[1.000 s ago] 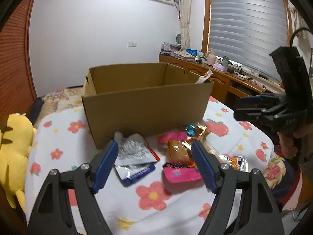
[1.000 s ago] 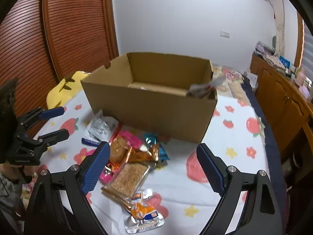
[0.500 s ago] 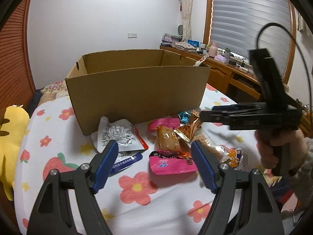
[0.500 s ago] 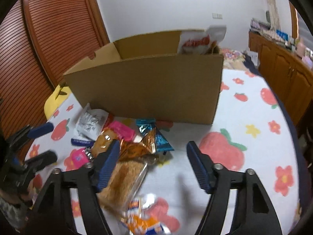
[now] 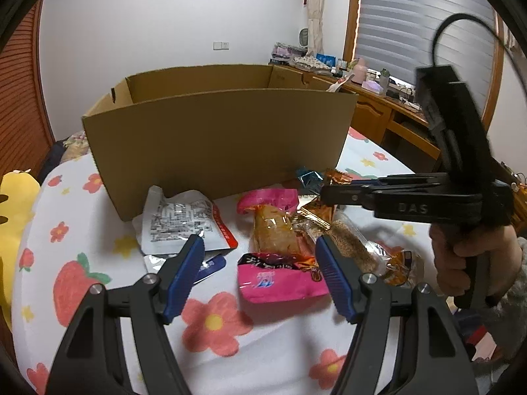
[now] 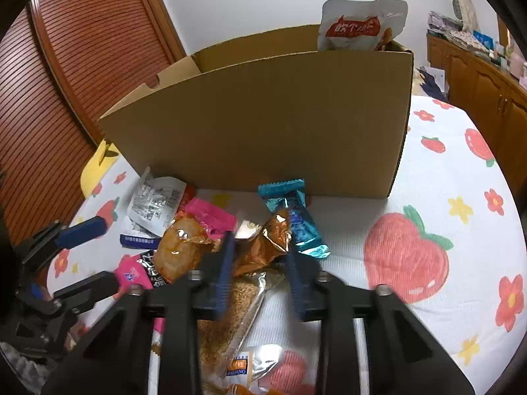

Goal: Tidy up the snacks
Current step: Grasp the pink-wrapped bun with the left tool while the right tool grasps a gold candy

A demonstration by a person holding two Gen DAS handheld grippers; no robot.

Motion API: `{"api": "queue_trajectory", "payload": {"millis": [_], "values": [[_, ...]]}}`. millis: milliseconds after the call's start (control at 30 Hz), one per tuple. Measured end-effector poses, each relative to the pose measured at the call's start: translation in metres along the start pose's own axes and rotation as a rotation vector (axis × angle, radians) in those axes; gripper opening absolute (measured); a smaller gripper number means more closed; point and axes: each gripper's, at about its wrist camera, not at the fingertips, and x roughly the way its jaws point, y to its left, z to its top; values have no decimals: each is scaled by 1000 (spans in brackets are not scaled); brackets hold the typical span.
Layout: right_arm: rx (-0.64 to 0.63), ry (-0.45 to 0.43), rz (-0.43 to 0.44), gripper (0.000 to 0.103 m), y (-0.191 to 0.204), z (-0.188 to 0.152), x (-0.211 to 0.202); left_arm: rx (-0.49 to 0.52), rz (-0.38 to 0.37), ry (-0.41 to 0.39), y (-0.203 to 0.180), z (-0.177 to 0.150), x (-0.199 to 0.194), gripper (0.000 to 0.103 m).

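An open cardboard box [image 5: 217, 138] stands on a floral-sheeted bed, also in the right wrist view [image 6: 263, 125]. Several snack packets lie in front of it: a white pouch [image 5: 179, 220], a pink packet [image 5: 280, 279], an orange foil packet [image 6: 263, 247] and a teal wrapper [image 6: 296, 220]. My left gripper [image 5: 260, 270] is open above the pink packet. My right gripper [image 6: 260, 263] has its jaws narrowed around the orange foil packet, not clamped. It shows from the side in the left wrist view [image 5: 329, 194]. A white-and-red pouch [image 6: 359, 26] sticks out of the box.
A yellow plush toy [image 5: 13, 204] lies at the bed's left edge. A wooden slatted door [image 6: 82, 65] is behind it. A wooden desk with clutter [image 5: 378, 105] runs along the right under a window blind.
My right gripper has dropped toward the packets and its jaws have narrowed around the orange foil packet. My left gripper has moved lower and closer to the pile.
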Motion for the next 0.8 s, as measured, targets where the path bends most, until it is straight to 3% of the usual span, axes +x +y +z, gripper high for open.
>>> {"api": "queue_trajectory", "payload": {"millis": [133,333,433,533,800], "values": [[24,-28,35,13,-4,-4,-9,19,2,21,-4,4,11,69],[54,-71,68,13,-10,-9,-22,40,8,50,-10,8,24,69],[71,-101,94,13,-15,-11,-32,42,7,77,-12,10,33,55],[57,-125,67,13,-20,-14,-40,32,1,107,-13,12,42,47],[67,-127,40,13,-38,-22,-37,23,20,186,-17,18,65,46]]}}
